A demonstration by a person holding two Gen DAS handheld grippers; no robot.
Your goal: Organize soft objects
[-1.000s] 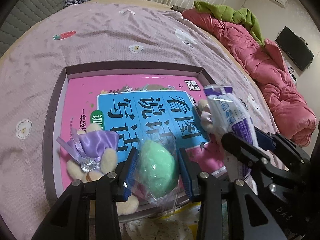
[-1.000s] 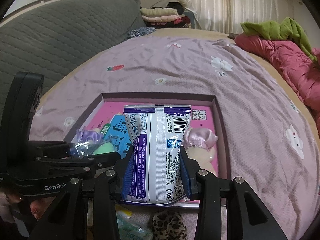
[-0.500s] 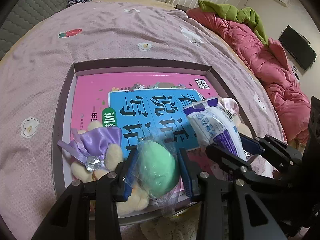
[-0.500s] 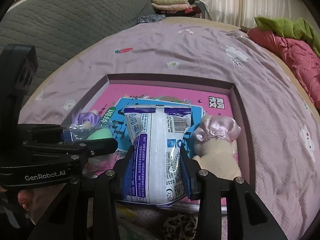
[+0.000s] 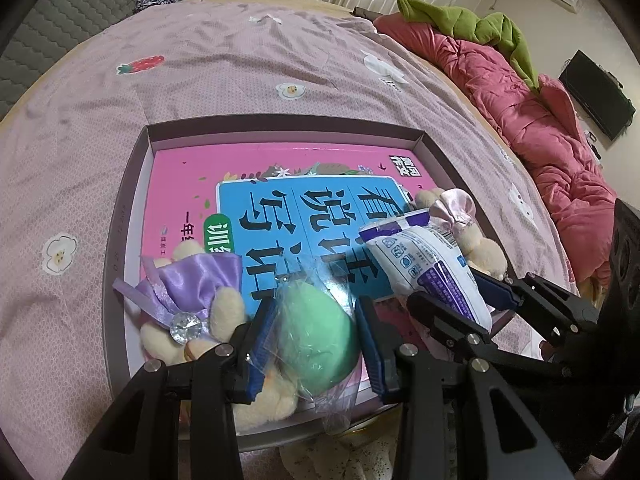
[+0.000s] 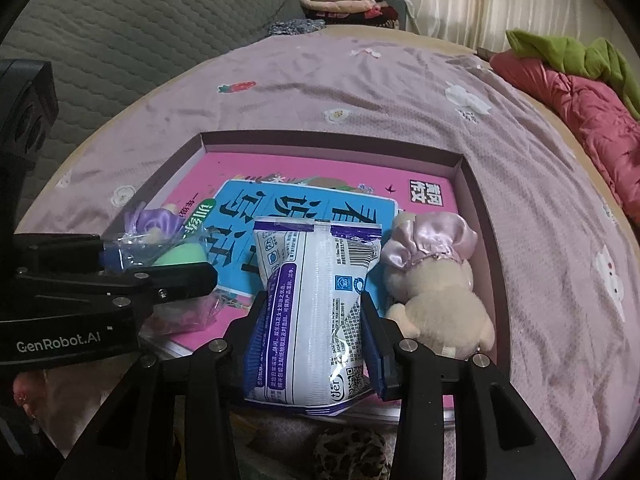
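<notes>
The white-and-purple tissue pack (image 6: 316,304) has come down into the shallow box (image 5: 132,184) beside the pink-capped plush toy (image 6: 436,280). The right gripper (image 6: 312,336) jaws, just easing wider, still press its sides. The left gripper (image 5: 312,340) jaws clamp a bagged green plush ball (image 5: 316,332) over the pink book (image 5: 240,172), next to a purple-dressed plush (image 5: 188,296).

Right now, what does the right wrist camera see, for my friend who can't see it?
The right hand-held gripper holds a white-and-purple packet over a shallow box on a bed. Beside it lies a plush toy in a pink bonnet.
</notes>
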